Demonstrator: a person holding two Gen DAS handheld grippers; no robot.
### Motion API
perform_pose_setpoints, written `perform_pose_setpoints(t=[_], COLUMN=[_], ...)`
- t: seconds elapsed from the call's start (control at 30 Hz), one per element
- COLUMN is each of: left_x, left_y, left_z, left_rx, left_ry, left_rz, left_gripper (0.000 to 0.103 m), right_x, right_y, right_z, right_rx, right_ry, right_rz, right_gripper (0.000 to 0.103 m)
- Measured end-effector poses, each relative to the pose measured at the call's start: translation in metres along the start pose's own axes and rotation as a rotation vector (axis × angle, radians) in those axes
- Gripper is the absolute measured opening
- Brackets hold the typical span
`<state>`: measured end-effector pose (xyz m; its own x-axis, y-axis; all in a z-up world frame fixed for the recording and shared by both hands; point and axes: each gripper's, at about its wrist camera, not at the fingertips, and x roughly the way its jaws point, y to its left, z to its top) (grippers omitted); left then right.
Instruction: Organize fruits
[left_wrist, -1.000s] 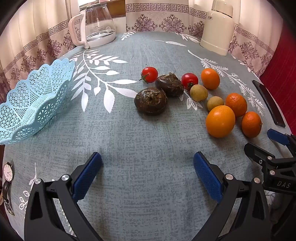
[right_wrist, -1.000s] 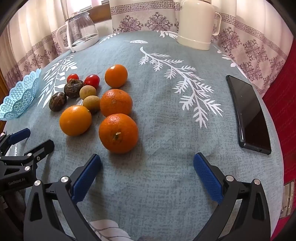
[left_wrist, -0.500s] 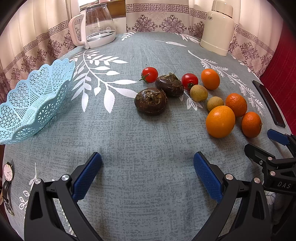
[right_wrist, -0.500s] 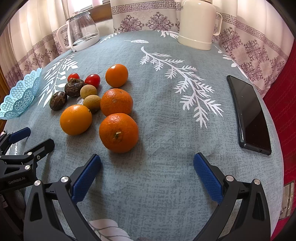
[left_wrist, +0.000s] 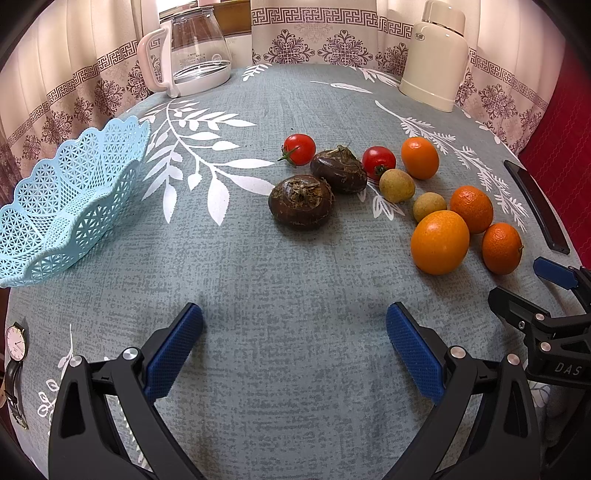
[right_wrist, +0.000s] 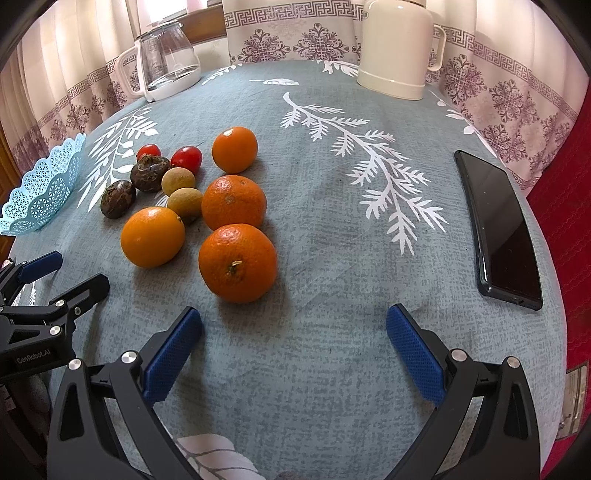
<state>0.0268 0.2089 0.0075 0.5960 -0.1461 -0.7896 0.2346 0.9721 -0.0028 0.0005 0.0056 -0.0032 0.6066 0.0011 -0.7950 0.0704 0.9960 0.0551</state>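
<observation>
Patterned curtains are seen behind a round surface (left_wrist: 295, 280) covered with a grey-blue leaf-print cloth, where fruit is laid out loose and nothing has yet been sorted. An empty blue lattice basket (left_wrist: 70, 206) is set at the left edge, well apart from the fruit, and is judged to be where the pieces are meant to go. Two cherry tomatoes (left_wrist: 299, 148), two dark brown fruits (left_wrist: 301, 201) and two small tan fruits (left_wrist: 396, 185) are clustered mid-surface, with four oranges (left_wrist: 439, 242) grouped just beside them toward the right.

The left gripper (left_wrist: 295, 343) is held low over bare cloth, its jaws spread wide and nothing between them. The right gripper (right_wrist: 293, 343) is likewise held wide apart and empty, with the nearest orange (right_wrist: 238, 263) lying just ahead of its left finger (right_wrist: 171, 354); that piece is judged the likeliest first pick.

A glass kettle (left_wrist: 192, 55) and a cream flask (left_wrist: 436, 59) are kept at the far rim, and a dark phone (right_wrist: 498, 230) and a wristwatch (left_wrist: 14, 354) are left at opposite edges, clear of the working area. The round fruit could be set rolling by a careless touch.
</observation>
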Motion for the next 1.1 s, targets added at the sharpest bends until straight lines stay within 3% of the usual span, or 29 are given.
perform_pose_setpoints(t=[0.47,0.67,0.83,1.1], left_x=[-0.002,-0.025,-0.038,-0.049], left_y=[0.006,0.013,0.013,0.015], left_z=[0.0,-0.002,-0.003,0.0], left_rx=[-0.009,-0.072,-0.071,-0.055], left_ry=[-0.016,-0.128,-0.199,-0.232], left_rz=[-0.014,-0.033,0.009,0.107], left_gripper=[0.1,0.1,0.1,0.1], right_x=[-0.004,-0.024,-0.043,-0.046], right_y=[-0.001,-0.01,-0.019,-0.017], right_z=[0.0,-0.003,-0.005,-0.002], right_rx=[0.003,0.042,0.108,0.116], right_ry=[-0.013,-0.113,-0.231,-0.252], right_rz=[0.007,0.053,0.109,0.108], right_gripper=[0.098,0.098,0.098,0.098])
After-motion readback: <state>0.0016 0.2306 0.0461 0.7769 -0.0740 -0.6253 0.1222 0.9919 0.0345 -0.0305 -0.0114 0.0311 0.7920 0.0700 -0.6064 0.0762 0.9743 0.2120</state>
